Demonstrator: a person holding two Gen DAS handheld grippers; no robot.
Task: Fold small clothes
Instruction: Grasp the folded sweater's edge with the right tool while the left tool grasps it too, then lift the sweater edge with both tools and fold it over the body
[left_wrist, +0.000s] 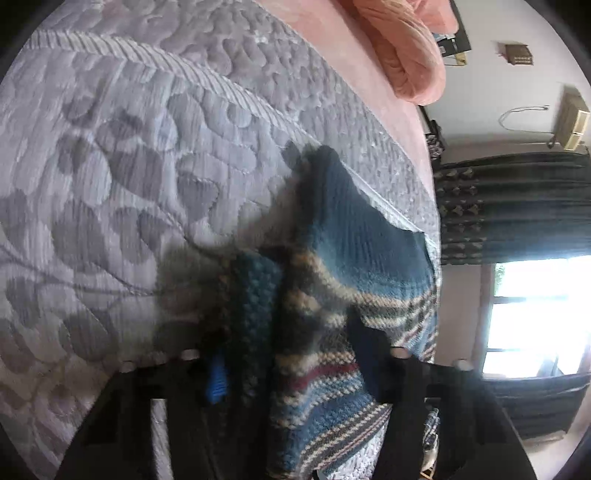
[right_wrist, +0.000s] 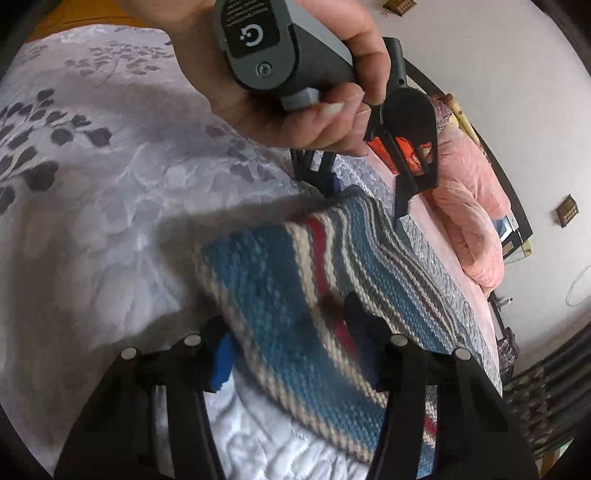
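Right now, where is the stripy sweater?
The stripy sweater is on the grey flowery bedspread, between the fingers of the right gripper. In the left wrist view it bunches up at the left gripper, below the pink blanket.

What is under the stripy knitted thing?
The striped knit lies on the grey flowered bedspread, which shows all around it. The patch directly beneath is covered, so anything else there cannot be seen.

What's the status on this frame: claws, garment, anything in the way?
Both claws appear shut on the striped knit garment, left claw, right claw. Garment lifted partly off the quilted bedspread. Pink blanket clear of the work.
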